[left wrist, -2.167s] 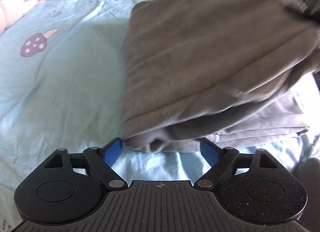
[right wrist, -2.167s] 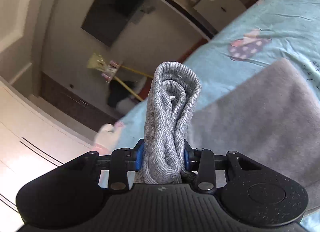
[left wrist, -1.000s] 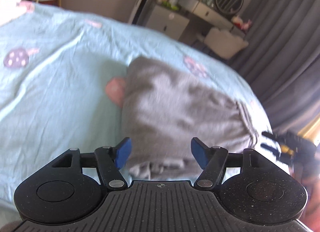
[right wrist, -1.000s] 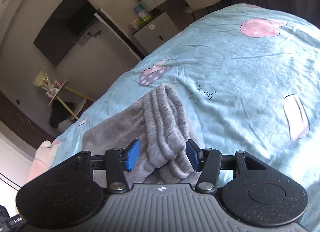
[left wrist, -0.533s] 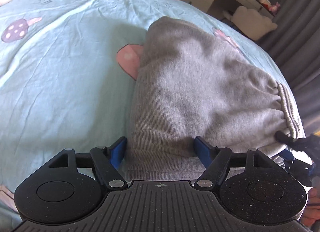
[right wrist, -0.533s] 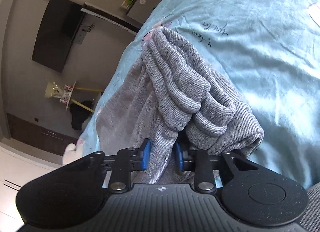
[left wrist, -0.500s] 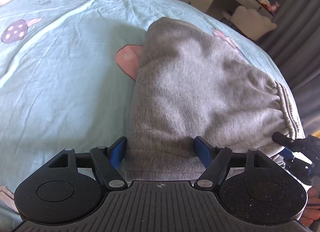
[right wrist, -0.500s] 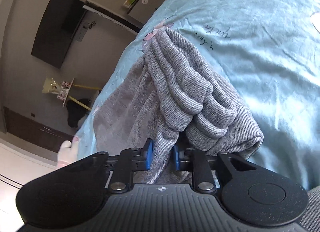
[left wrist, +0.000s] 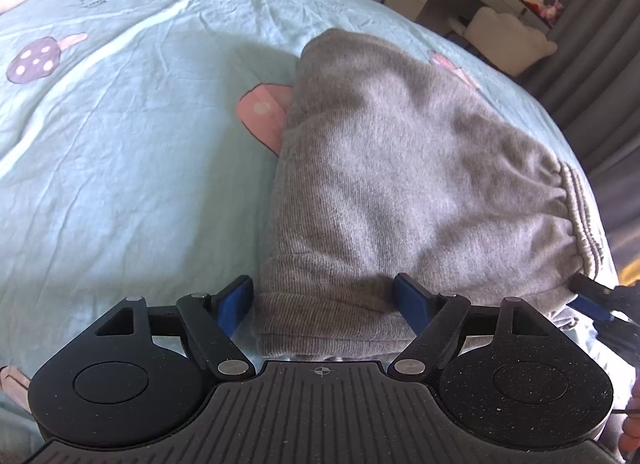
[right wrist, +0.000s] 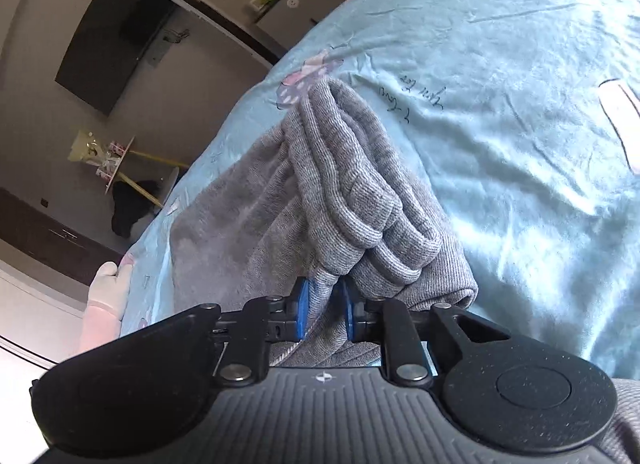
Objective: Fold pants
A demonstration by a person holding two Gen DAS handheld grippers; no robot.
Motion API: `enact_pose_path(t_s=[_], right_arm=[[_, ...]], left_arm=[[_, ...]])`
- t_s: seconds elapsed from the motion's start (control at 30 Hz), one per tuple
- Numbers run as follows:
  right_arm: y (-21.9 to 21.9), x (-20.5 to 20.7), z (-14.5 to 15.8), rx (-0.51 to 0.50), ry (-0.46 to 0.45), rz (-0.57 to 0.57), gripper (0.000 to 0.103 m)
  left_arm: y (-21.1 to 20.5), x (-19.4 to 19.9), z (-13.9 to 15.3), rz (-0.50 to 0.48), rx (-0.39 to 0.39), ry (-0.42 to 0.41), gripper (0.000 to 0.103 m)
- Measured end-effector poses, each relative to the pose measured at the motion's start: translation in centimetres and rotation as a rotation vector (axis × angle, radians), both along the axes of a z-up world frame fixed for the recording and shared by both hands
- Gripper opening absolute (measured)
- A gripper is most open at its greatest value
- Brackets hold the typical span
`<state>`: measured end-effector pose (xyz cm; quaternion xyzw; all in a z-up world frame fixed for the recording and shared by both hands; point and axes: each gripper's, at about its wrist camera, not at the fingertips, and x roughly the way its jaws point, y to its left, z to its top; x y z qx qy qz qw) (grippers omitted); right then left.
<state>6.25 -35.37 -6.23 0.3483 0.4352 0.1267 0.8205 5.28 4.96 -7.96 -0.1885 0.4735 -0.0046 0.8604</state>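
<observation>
folded pants lying on the bed, my two claws at one end

my left claw [left wrist: 323,302] has just been opening and is standing wide around the pants [left wrist: 404,183] without pinching them. my right claw [right wrist: 323,312] is pinching a fold of the pants' waistband [right wrist: 352,199], its jaws easing slightly. the pants are resting on the blue bedsheet [left wrist: 132,135].

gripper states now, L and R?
Left gripper: open, astride the folded grey knit pants.
Right gripper: shut on the pants' edge.
</observation>
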Motion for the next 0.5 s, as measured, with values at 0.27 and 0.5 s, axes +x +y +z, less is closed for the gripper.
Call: enact_pose_path(t_s=[0.27, 0.5], right_arm=[[-3.8, 0.8, 1.3, -0.083, -0.008, -0.058, 0.059], [-2.3, 5.5, -1.1, -0.019, 0.014, 0.054, 0.069]], left_arm=[[0.2, 1.0, 0.5, -0.001, -0.015, -0.016, 0.081], [1.0, 3.4, 0.7, 0.035, 0.043, -0.008, 0.082]])
